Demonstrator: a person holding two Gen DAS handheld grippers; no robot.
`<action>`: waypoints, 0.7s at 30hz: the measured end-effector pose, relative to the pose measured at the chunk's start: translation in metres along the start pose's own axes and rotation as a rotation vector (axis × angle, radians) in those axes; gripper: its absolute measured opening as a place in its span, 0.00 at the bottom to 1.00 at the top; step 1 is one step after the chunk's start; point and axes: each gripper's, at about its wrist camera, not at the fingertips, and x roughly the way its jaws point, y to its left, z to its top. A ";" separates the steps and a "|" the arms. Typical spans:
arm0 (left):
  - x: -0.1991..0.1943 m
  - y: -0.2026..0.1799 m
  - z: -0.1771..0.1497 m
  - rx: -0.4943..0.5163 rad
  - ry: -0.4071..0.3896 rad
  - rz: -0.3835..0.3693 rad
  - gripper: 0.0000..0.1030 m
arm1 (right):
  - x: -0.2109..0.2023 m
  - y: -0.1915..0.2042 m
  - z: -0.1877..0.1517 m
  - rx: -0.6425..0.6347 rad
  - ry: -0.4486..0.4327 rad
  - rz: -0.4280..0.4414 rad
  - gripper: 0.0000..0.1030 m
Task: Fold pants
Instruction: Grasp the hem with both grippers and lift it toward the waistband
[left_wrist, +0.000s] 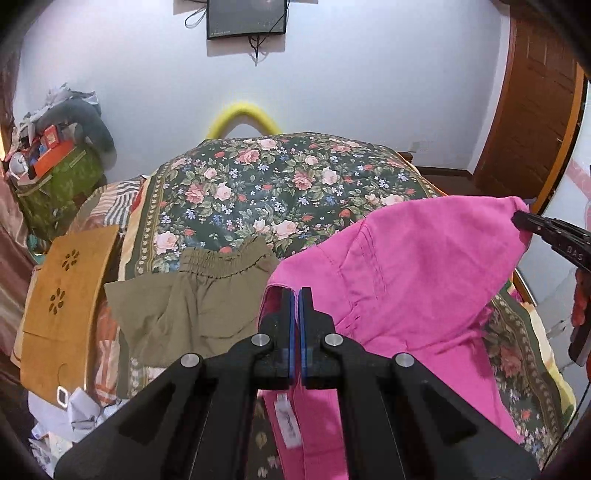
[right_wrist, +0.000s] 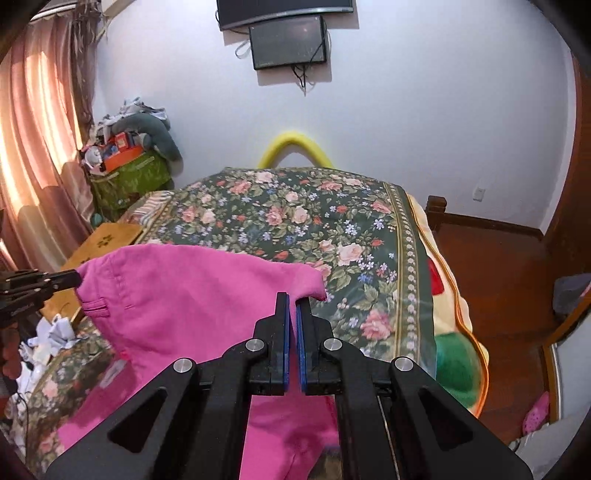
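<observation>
The pink pants (left_wrist: 413, 273) hang in the air above the floral bedspread (left_wrist: 280, 184), stretched between both grippers at the waistband. My left gripper (left_wrist: 296, 293) is shut on the left waistband corner. My right gripper (right_wrist: 294, 299) is shut on the other waistband corner; it also shows in the left wrist view (left_wrist: 517, 218) at the right. The left gripper shows in the right wrist view (right_wrist: 75, 277) at the left edge. The pants (right_wrist: 184, 295) droop down toward me, legs hidden below.
Olive green shorts (left_wrist: 192, 295) lie on the bed's left side. A wooden lap tray (left_wrist: 62, 302) and crumpled papers (left_wrist: 74, 413) sit at the left. A cluttered green bag (left_wrist: 55, 177) stands in the corner. The wooden floor (right_wrist: 498, 280) lies right of the bed.
</observation>
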 end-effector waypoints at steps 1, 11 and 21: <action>-0.007 -0.002 -0.004 0.007 -0.003 0.008 0.02 | -0.006 0.002 -0.002 0.004 -0.008 0.004 0.03; -0.055 -0.002 -0.047 0.014 -0.013 0.021 0.02 | -0.055 0.006 -0.042 0.060 -0.024 0.027 0.03; -0.083 -0.010 -0.097 0.048 -0.014 0.020 0.00 | -0.078 0.014 -0.095 0.075 0.018 0.036 0.03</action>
